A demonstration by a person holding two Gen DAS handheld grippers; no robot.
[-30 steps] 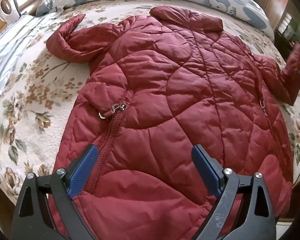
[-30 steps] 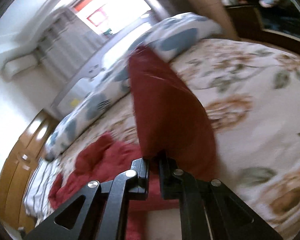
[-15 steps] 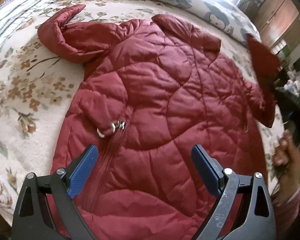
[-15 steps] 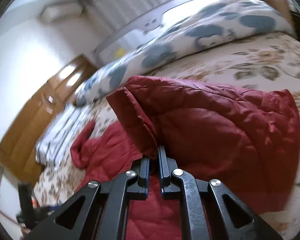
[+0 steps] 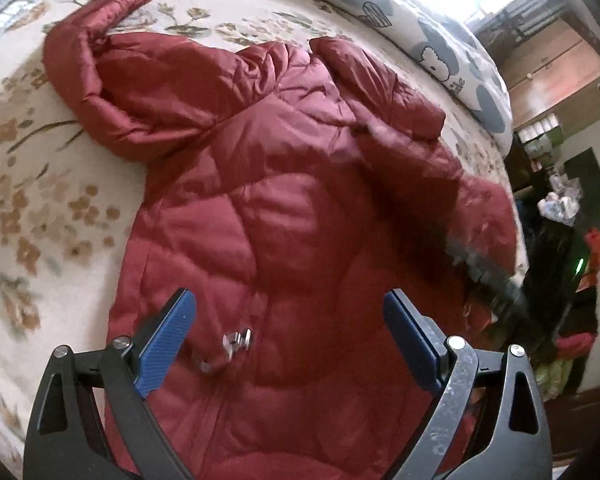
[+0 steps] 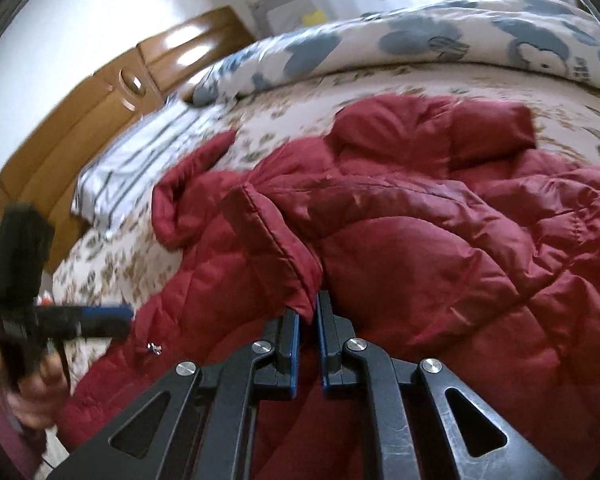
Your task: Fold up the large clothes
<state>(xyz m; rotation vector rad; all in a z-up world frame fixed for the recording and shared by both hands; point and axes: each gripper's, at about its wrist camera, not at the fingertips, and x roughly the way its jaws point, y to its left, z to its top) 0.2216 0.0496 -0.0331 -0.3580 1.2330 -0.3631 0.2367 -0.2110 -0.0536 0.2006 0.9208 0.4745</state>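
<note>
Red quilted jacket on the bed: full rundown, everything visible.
The dark red quilted puffer jacket, shiny and padded, lies spread on the floral bedspread, collar towards the blue-patterned duvet. One sleeve bends outward across the bedspread. The other sleeve's cuff is pinched in the shut right gripper and carried over the body. A metal zip pull shows. The open left gripper hovers above the hem.

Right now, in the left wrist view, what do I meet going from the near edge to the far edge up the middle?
Open left gripper → zipper pull → red quilted jacket → jacket collar → floral bedspread → blue-patterned duvet.
</note>
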